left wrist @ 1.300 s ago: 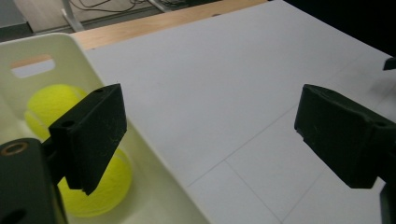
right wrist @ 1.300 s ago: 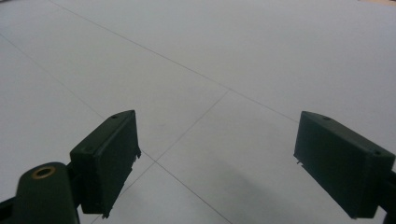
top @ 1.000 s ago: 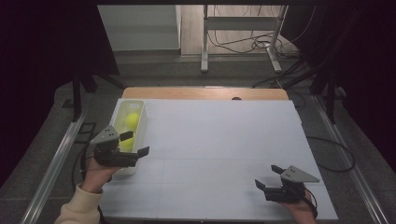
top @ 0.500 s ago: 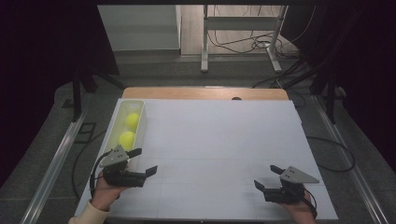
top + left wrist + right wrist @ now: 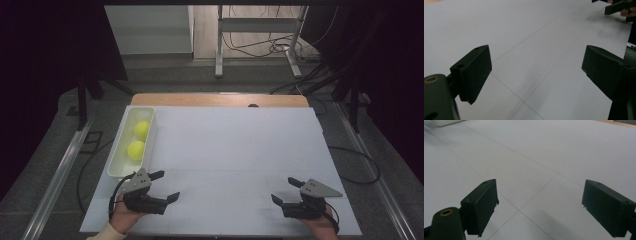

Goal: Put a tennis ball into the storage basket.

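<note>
Though seemingly lengthwise front-to-back, tray (image 5: 118,159) beside left hand-held gripper (image 5: 165,185).

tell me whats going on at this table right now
A person holds a two-jaw gripper in each hand over a white table. Both the left gripper and the right gripper are open and empty, near the table's front edge. Two yellow balls lie in a white tray at the left, just beyond the left gripper.
</note>
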Available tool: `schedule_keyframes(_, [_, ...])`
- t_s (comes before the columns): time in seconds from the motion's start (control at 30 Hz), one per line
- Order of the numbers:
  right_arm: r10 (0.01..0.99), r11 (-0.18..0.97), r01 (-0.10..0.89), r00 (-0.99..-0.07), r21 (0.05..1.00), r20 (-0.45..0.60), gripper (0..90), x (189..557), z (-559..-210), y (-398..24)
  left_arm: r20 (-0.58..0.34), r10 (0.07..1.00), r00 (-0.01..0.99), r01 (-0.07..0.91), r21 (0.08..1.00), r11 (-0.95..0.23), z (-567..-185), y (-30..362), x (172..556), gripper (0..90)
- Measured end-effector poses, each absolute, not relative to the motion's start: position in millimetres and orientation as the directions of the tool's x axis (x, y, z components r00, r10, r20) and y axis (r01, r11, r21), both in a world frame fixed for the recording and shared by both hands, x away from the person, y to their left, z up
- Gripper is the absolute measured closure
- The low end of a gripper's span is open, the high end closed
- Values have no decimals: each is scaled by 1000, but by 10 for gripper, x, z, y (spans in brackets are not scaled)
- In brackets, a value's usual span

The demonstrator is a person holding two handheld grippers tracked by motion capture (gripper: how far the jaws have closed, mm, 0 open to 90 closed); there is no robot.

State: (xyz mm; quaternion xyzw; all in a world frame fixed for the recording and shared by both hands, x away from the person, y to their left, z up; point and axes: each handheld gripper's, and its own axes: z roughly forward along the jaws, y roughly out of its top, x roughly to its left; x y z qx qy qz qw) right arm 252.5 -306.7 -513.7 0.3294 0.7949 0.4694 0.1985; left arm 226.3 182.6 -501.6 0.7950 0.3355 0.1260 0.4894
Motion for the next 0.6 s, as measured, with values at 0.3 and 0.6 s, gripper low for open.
schedule_keyframes(0.3, [694, 336, 334, -720, 881, 8, 138, 2520, -5134, -3062, -143, 653, 744, 440, 841, -316, -5095, 1753, 2356, 99])
schedule_keyframes(0.6, [684, 346, 327, -730, 879, 2, 137, 2511, -5134, -3051, -143, 662, 736, 444, 840, -313, -5096, 1770, 2376, 100])
